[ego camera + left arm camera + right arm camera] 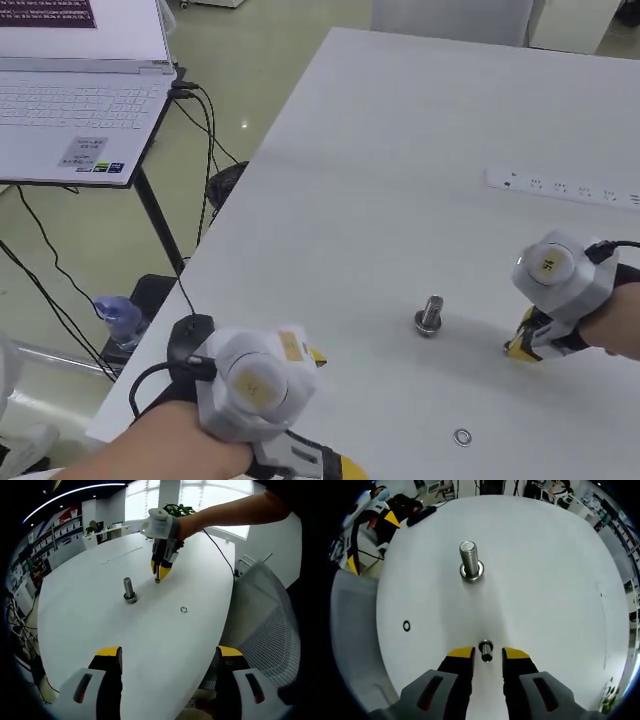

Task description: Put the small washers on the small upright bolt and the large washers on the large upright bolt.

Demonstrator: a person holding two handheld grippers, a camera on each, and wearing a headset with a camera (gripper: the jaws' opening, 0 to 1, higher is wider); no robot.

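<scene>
Nearest, at the white table's [400,150] left edge, the left gripper [169,652] hangs empty, jaws wide apart. Rightward, a loose washer [461,437] lies flat near the large bolt [429,315], which has a seated washer [480,573] ringing its base. Farthest right, the right gripper [487,653] has its jaws parted either side of the small bolt [485,647].
</scene>
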